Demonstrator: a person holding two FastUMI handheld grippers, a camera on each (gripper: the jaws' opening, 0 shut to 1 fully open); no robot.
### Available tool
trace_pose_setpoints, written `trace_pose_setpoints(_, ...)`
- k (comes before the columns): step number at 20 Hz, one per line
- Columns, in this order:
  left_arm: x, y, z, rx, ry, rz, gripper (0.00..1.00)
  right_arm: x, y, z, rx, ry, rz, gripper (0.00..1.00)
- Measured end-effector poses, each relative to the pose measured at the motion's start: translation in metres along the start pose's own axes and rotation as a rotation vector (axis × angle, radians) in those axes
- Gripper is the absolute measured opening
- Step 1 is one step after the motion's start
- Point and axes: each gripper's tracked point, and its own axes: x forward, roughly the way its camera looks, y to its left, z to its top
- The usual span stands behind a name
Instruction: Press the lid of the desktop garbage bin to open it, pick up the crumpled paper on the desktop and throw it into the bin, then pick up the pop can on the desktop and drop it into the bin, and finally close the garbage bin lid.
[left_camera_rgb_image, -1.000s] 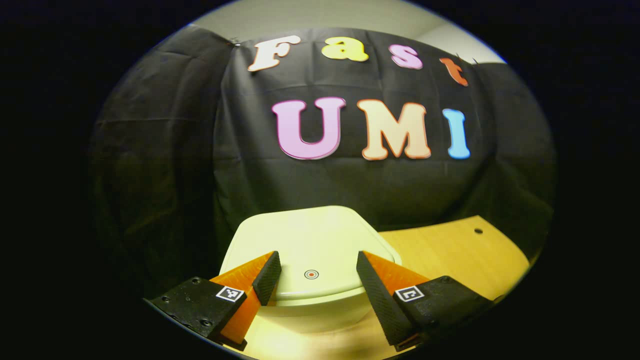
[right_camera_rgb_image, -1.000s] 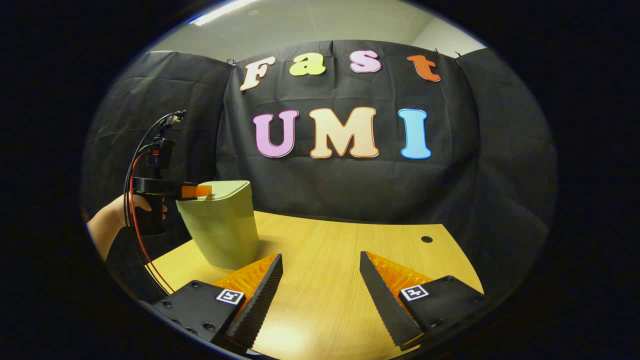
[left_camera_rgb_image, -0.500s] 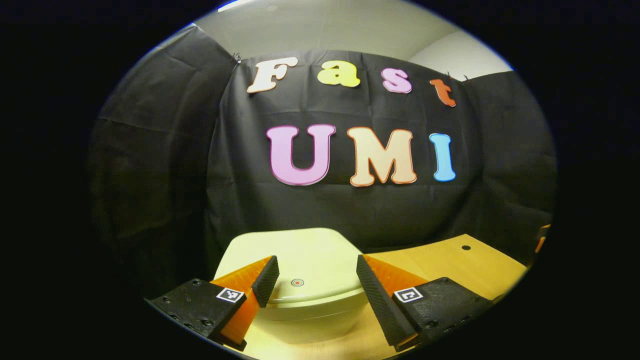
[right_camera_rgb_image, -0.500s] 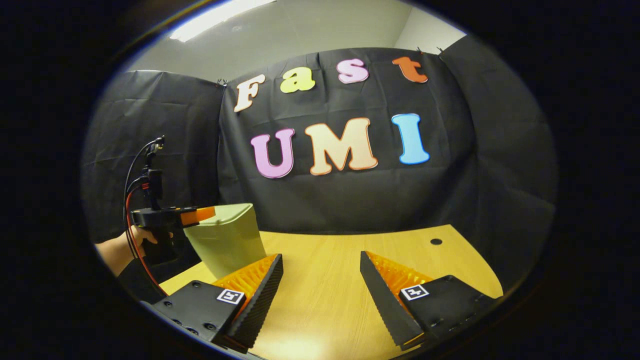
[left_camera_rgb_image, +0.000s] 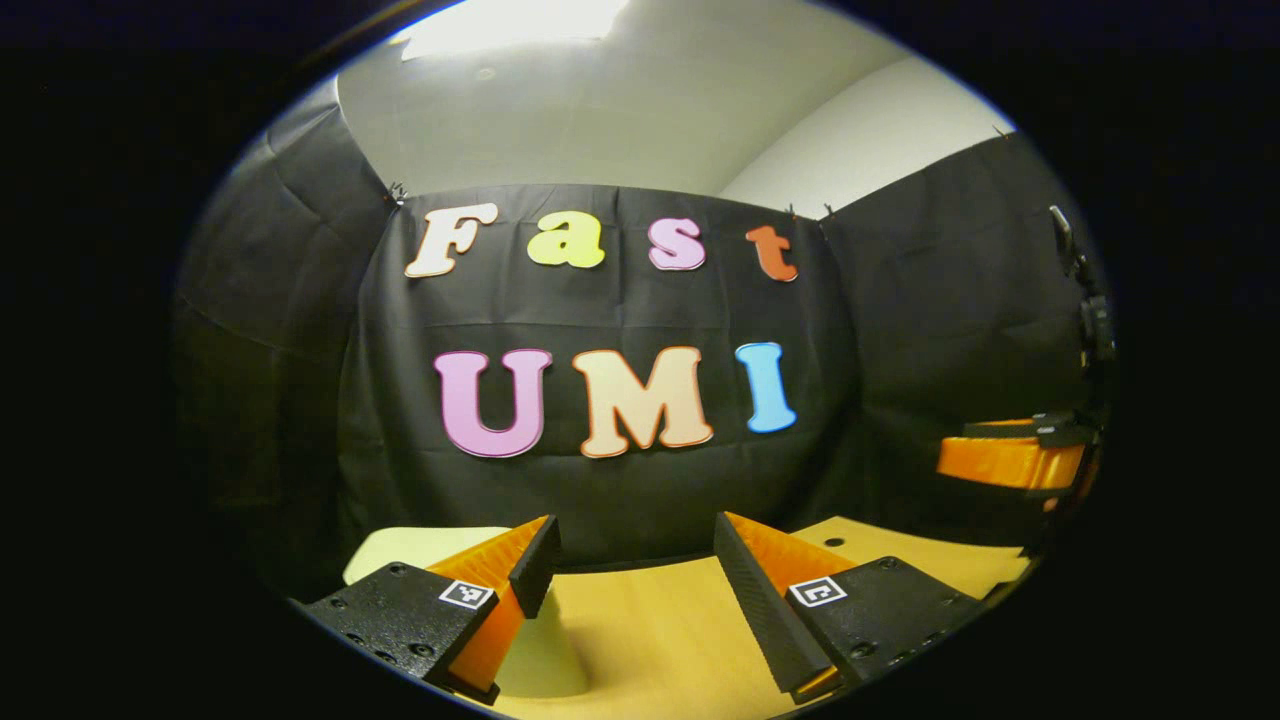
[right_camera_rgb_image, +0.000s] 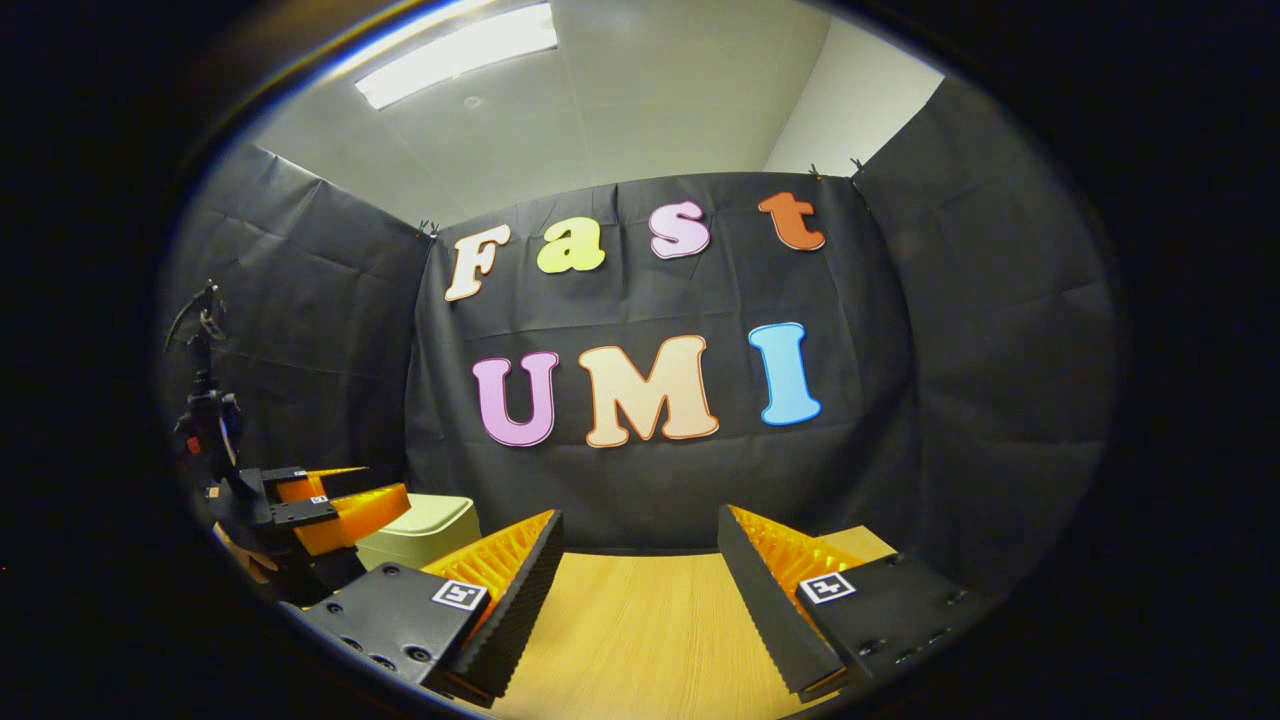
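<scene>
Hovering apart, left gripper (left_camera_rgb_image: 632, 560) and right gripper (right_camera_rgb_image: 640, 560) jaws wide, empty | bin (right_camera_rgb_image: 425, 520) lid looked closed | risk: drifting on before confirming it latched.

Wooden surface (left_camera_rgb_image: 640, 630), light grain, curved far edge against the booth's black cloth. Small round hole (left_camera_rgb_image: 834, 541) near the far right edge. Pale green bin (right_camera_rgb_image: 420, 530) stands on its left end, lid shut.

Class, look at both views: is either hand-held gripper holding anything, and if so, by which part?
Nothing is held. The left hand-held gripper and the right hand-held gripper both stand open over the table, with nothing between their fingers.
</scene>
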Motion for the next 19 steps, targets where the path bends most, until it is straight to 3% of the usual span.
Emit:
trace_pose_setpoints(5, 0.006, -0.035, 0.001, -0.066, 0.009, -0.073, 0.90, -0.007, -0.005, 0.008, 0.011, -0.023, -0.008, 0.97)
trace_pose_setpoints(14, 0.017, -0.017, -0.011, -0.015, 0.069, -0.080, 0.91, -0.010, -0.012, 0.015, 0.018, -0.029, -0.014, 0.97)
trace_pose_setpoints(19, 0.022, -0.017, 0.001, -0.014, 0.027, -0.104, 0.90, -0.008, -0.015, 0.018, -0.001, -0.050, -0.020, 0.97)
